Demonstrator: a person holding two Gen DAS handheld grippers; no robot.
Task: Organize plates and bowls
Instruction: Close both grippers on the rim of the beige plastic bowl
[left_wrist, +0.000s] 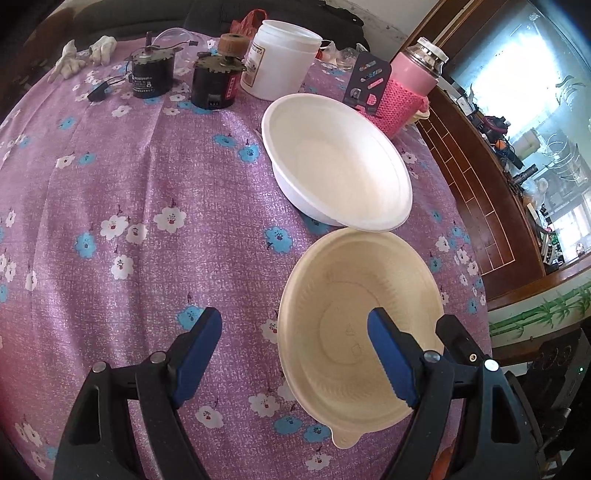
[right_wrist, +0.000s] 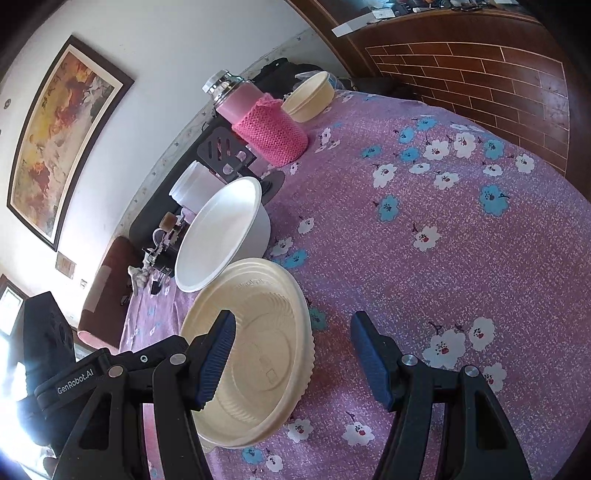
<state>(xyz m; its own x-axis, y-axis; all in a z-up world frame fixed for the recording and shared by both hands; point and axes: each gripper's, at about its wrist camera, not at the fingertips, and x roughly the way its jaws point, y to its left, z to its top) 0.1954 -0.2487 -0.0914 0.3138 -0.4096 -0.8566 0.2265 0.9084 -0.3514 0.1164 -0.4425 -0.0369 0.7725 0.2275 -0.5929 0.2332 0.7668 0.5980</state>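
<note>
A cream ribbed bowl (left_wrist: 354, 325) sits on the purple floral tablecloth (left_wrist: 147, 221), with a white bowl (left_wrist: 343, 162) just beyond it, rims nearly touching. My left gripper (left_wrist: 295, 354) is open; its right finger hangs over the cream bowl's inside, its left finger over the cloth. In the right wrist view the cream bowl (right_wrist: 255, 354) and white bowl (right_wrist: 221, 236) lie at left. My right gripper (right_wrist: 291, 358) is open, its left finger over the cream bowl, the bowl's right rim between the fingers. A third cream bowl (right_wrist: 310, 96) sits at the far table edge.
At the back stand a pink bottle in a knit sleeve (left_wrist: 406, 88), a white plastic tub (left_wrist: 280, 59), a dark perforated stand (left_wrist: 365, 81), two black motors (left_wrist: 184, 77) and white gloves (left_wrist: 81, 55). A wooden cabinet (left_wrist: 480, 177) lies beyond the table's right edge.
</note>
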